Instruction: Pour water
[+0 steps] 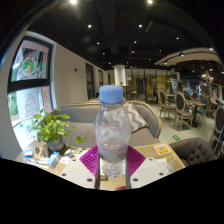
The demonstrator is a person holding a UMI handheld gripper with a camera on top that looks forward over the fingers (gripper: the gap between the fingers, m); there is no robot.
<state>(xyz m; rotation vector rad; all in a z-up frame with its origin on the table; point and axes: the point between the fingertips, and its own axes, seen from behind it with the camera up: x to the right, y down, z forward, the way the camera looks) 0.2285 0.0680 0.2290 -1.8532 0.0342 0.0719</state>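
**One clear bottle, held between two magenta pads**

A clear plastic bottle [113, 135] with a pale blue screw cap [111, 94] stands upright between the fingers of the gripper [113, 163], its ribbed, rounded body partly filled with water. The two magenta pads [92, 160] flank its lower half on either side and appear to press against it (the contact line itself is hard to see), so the gripper is closed to about the bottle's width. Below and beyond lies a light tabletop [165, 165] scattered with flat printed cards. A leafy green potted plant [48, 128] sits off to the left of the bottle, well apart from it. Behind the table runs a curved, padded grey sofa [80, 118]. To the right the room opens out towards several chairs [182, 108] and tables under small round ceiling lights. A framed poster [30, 62] hangs on the left wall.
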